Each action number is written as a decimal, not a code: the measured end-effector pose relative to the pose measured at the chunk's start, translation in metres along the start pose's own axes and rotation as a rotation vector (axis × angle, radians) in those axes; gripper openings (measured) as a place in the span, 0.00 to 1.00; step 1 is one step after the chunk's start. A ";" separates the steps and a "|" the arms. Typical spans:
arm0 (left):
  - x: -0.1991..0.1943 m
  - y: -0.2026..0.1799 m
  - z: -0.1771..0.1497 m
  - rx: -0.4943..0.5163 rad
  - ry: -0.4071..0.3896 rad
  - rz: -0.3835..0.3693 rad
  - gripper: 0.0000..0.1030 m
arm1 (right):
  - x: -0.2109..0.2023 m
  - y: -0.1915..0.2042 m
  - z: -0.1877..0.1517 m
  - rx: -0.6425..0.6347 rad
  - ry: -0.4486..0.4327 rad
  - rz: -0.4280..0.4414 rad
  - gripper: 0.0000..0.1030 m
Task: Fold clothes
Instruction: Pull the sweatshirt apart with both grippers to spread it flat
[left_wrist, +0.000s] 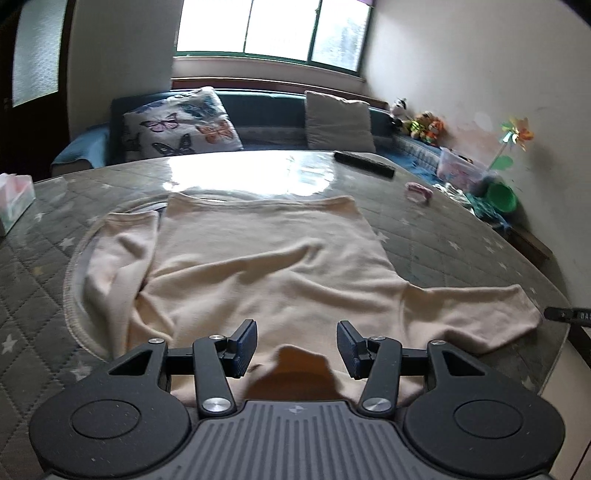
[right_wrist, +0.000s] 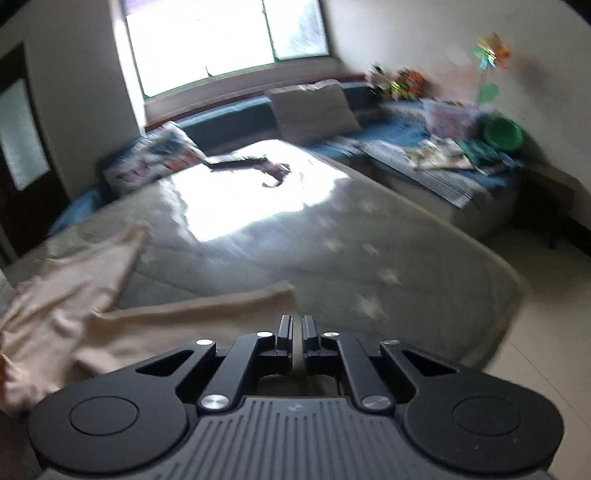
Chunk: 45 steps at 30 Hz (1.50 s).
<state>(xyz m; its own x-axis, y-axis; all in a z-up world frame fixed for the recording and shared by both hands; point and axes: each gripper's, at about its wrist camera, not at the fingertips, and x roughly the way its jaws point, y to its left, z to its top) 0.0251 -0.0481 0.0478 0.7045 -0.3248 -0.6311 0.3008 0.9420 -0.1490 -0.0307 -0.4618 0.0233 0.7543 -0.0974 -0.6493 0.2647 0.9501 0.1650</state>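
A cream long-sleeved top (left_wrist: 266, 269) lies spread on the quilted table (left_wrist: 443, 236), collar toward me. Its left sleeve (left_wrist: 118, 258) is folded up along the body; its right sleeve (left_wrist: 480, 314) stretches out to the right. My left gripper (left_wrist: 296, 345) is open and empty, hovering over the collar area. In the blurred right wrist view the top (right_wrist: 166, 325) lies at the left, and my right gripper (right_wrist: 296, 332) is almost shut at the end of the right sleeve; a thin pale strip shows between its pads.
A black remote (left_wrist: 364, 163) and a small pink object (left_wrist: 419, 192) lie at the table's far right. A tissue box (left_wrist: 14, 195) stands at the left edge. A blue sofa (left_wrist: 266, 107) with cushions, toys and a green bowl (left_wrist: 500, 195) lies behind.
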 end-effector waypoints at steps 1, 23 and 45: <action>0.001 -0.002 0.000 0.007 0.003 -0.004 0.50 | 0.000 -0.002 -0.001 0.004 0.000 -0.001 0.07; 0.005 -0.008 -0.014 0.050 0.056 -0.031 0.50 | 0.071 0.028 0.033 -0.166 0.004 0.025 0.00; 0.042 -0.056 -0.018 0.208 0.142 -0.173 0.41 | 0.075 0.025 0.034 -0.184 0.022 0.064 0.09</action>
<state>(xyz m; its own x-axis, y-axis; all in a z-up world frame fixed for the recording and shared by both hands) 0.0260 -0.1129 0.0157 0.5389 -0.4503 -0.7119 0.5441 0.8312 -0.1139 0.0534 -0.4556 0.0040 0.7523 -0.0303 -0.6582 0.1006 0.9925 0.0693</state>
